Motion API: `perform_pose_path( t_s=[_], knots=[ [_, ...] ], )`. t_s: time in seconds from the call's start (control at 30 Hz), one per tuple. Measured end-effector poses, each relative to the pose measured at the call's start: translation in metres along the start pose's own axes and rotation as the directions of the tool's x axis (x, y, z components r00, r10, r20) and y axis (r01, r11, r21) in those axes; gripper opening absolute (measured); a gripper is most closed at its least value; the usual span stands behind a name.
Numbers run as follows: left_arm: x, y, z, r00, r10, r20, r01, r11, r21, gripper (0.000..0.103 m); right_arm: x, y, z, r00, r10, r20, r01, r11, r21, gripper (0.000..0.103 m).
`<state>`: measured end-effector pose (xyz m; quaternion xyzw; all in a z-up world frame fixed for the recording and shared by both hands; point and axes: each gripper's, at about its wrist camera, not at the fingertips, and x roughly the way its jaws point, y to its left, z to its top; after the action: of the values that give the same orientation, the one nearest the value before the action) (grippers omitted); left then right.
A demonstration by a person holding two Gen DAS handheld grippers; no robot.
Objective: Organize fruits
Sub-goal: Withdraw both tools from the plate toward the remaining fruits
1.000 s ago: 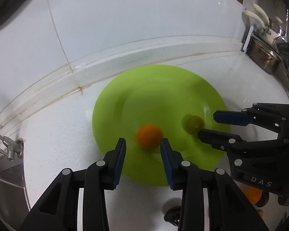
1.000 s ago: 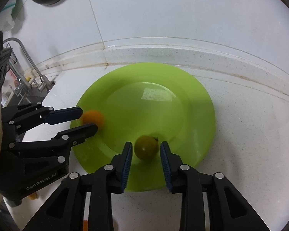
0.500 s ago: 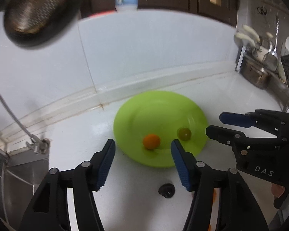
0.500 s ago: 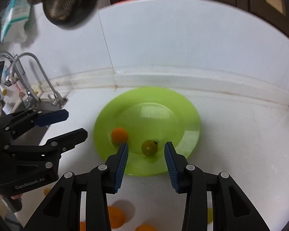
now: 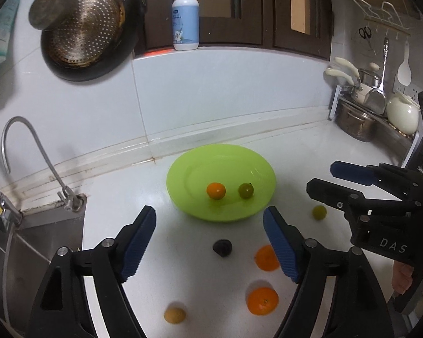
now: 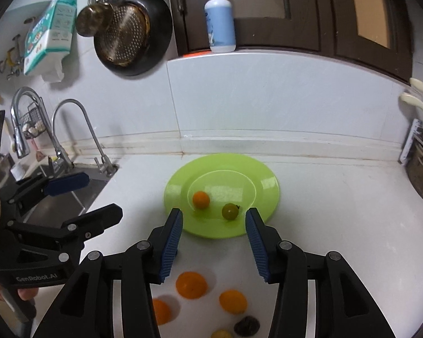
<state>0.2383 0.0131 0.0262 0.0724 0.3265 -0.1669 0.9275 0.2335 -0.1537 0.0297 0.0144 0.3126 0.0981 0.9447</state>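
Observation:
A lime green plate sits on the white counter near the back wall. On it lie a small orange fruit and a small green fruit. My left gripper is open and empty, held back from the plate's front edge. My right gripper is open and empty, also short of the plate. Loose on the counter lie two oranges, a dark fruit, a yellow fruit and a green-yellow fruit.
A sink with curved taps lies at the left. Pots and utensils stand at the right. A pan with a colander hangs on the wall and a soap bottle stands on the ledge.
Both grippers have pulled back and up from the plate and opened wider. The orange and green fruits stay on the plate. The loose fruits on the counter have come into view.

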Motion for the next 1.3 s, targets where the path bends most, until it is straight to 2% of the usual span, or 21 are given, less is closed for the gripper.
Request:
perform_pose_path(
  t_s=[0.2,0.43,0.63,1.0,1.3],
  knots=[
    [-0.016,-0.01,-0.019,1.0,-0.001,0.013,0.001,1.0,0.0,0.083,-0.021,0.001,-0.019,0.999,-0.037,0.008,0.037,0.999,0.016,0.053],
    [-0.026,-0.018,-0.036,0.999,-0.034,0.017,0.034,0.999,-0.014,0.085,-0.038,-0.001,-0.04,0.998,-0.068,0.001,0.068,0.997,0.031,0.053],
    [-0.026,-0.027,-0.05,0.999,-0.048,0.007,0.048,0.999,0.016,0.085,-0.047,-0.001,-0.059,0.997,-0.075,-0.009,0.075,0.997,0.033,0.053],
    [-0.018,-0.033,-0.074,0.998,-0.062,-0.01,0.062,0.997,0.039,0.085,-0.048,0.002,-0.086,0.995,-0.086,-0.041,0.087,0.996,0.014,0.053],
    [-0.004,-0.04,-0.091,0.996,-0.073,-0.047,0.076,0.995,0.07,0.084,-0.032,-0.001,-0.107,0.992,-0.06,-0.112,0.062,0.998,0.01,0.053]
  ],
)
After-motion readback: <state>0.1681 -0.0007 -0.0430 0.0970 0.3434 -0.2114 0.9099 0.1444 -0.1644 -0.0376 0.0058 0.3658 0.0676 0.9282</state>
